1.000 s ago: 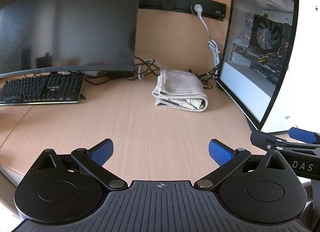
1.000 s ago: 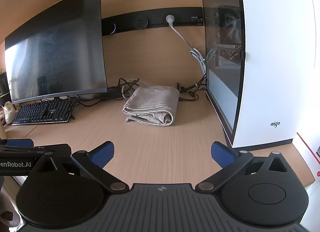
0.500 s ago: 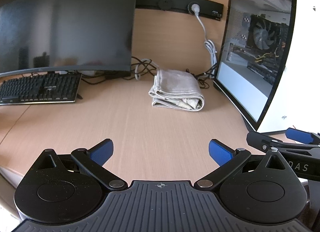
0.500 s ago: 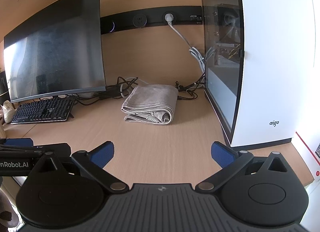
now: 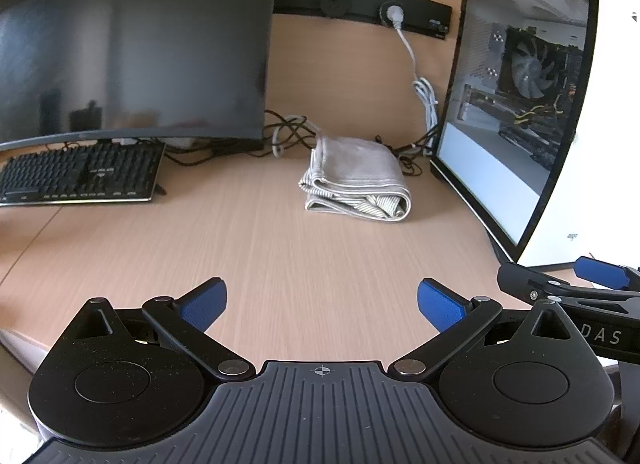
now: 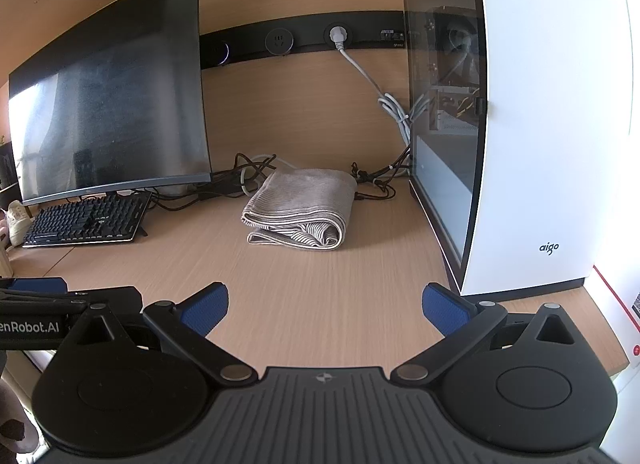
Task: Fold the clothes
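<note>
A grey striped garment (image 5: 356, 177) (image 6: 302, 209) lies folded into a compact bundle at the back of the wooden desk (image 5: 280, 256), between the monitor and the PC case. My left gripper (image 5: 322, 304) hangs open over the desk's near edge, well short of the bundle, nothing between its blue pads. My right gripper (image 6: 325, 306) is open too, empty, and equally far back. In the left wrist view the right gripper shows at the right edge (image 5: 576, 284); the left gripper's side appears at the left edge (image 6: 60, 304) of the right wrist view.
A dark curved monitor (image 5: 132, 47) and a black keyboard (image 5: 80, 175) stand at the left. A white glass-sided PC case (image 6: 520, 123) fills the right. Tangled cables (image 6: 252, 171) and a wall socket strip (image 6: 320, 39) lie behind the bundle. Bare desk stretches between grippers and garment.
Both grippers have drawn slightly back from the folded garment, which looks a little smaller and farther. The garment itself has not moved, and both stay open.
</note>
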Demonstrator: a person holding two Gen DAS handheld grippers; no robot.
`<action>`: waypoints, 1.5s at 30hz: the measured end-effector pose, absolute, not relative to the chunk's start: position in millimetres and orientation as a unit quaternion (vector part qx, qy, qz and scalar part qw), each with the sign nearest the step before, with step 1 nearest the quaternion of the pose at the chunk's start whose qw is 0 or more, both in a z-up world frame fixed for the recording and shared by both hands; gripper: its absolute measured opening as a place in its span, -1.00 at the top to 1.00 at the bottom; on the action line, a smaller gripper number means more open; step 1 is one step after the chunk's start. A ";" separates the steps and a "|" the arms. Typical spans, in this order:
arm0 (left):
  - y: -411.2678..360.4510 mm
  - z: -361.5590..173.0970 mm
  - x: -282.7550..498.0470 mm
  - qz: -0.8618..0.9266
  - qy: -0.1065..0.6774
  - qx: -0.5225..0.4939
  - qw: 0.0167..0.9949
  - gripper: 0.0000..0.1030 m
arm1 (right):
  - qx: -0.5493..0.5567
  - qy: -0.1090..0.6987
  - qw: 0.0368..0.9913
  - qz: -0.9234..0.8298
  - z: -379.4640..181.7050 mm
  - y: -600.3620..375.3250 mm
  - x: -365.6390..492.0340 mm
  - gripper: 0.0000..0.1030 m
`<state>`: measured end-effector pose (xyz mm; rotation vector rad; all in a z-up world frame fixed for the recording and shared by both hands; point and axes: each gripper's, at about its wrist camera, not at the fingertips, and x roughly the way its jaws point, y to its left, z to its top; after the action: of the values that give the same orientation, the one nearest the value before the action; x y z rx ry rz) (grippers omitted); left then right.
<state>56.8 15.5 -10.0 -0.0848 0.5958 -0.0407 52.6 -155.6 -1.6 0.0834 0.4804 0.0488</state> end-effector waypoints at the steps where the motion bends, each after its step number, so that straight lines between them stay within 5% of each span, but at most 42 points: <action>1: 15.2 -10.3 57.1 -0.020 0.294 -0.042 0.955 -1.00 | 0.041 0.238 0.970 0.025 -1.8 -155.6 53.1 -1.00; 45: 4.9 -16.1 67.0 -0.005 0.303 -0.043 0.952 -1.00 | 0.046 0.248 0.967 0.028 -5.2 -159.5 65.3 -1.00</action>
<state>67.0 4.9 -16.1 -0.0883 0.6159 -0.0104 65.3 -159.5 -5.2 0.0925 0.5010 0.0561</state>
